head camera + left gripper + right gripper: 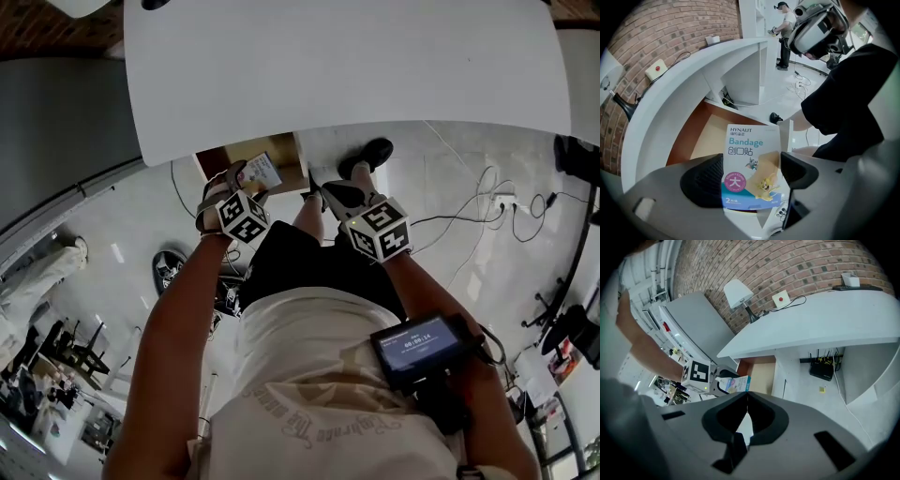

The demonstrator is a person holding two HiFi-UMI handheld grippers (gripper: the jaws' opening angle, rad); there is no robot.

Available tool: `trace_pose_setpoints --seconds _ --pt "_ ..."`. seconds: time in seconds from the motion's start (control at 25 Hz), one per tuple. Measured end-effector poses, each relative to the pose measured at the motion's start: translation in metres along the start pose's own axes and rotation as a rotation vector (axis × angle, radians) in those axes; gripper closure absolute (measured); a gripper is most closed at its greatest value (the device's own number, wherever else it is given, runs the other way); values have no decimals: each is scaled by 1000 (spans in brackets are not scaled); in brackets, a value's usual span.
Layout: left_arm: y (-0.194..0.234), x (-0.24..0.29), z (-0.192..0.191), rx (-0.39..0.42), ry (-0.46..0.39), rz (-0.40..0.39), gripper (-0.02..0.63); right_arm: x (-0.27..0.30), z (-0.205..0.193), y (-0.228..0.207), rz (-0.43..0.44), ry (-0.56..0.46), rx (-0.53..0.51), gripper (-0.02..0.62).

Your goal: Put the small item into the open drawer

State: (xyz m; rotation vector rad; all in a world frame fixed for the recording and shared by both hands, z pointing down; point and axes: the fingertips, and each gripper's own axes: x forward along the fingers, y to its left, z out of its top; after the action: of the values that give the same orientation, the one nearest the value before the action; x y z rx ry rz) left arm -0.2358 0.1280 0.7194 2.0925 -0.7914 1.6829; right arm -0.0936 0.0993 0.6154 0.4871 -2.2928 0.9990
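Note:
A small bandage pack (751, 167), white and blue with cartoon print, stands upright between the jaws of my left gripper (752, 176), which is shut on its lower part. In the head view the bandage pack (263, 172) is held just above the open drawer (228, 159) under the white desk (347, 66). The drawer's tan wooden bottom (708, 137) lies right behind the pack. My right gripper (746, 394) is shut with nothing in it, and sits right of the left gripper (708, 380). It faces the pack (736, 383) and the drawer (761, 371).
Cables and a power strip (504, 201) lie on the white floor at right. A black router (822, 369) sits under the desk. A lamp (738, 292) and a red button (780, 298) stand by the brick wall. A chair base (172, 270) is at left.

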Motion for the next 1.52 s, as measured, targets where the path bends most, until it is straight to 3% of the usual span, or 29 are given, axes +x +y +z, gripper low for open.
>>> trace_pose_setpoints --seconds 0.36,0.64,1.04,1.28,1.52 --pt "-3 26 -2 2 28 -9 222 14 -24 -6 4 7 57 589" --pt "1 68 -12 86 52 -18 224 40 -44 -13 33 37 42 589" --pt "9 90 -11 4 74 -75 224 46 -60 -31 17 57 85 589" --pt "11 102 -9 37 70 -56 224 51 -58 -37 18 39 121 589" --pt "22 121 -19 13 106 -18 224 52 -59 -38 22 45 124 589"
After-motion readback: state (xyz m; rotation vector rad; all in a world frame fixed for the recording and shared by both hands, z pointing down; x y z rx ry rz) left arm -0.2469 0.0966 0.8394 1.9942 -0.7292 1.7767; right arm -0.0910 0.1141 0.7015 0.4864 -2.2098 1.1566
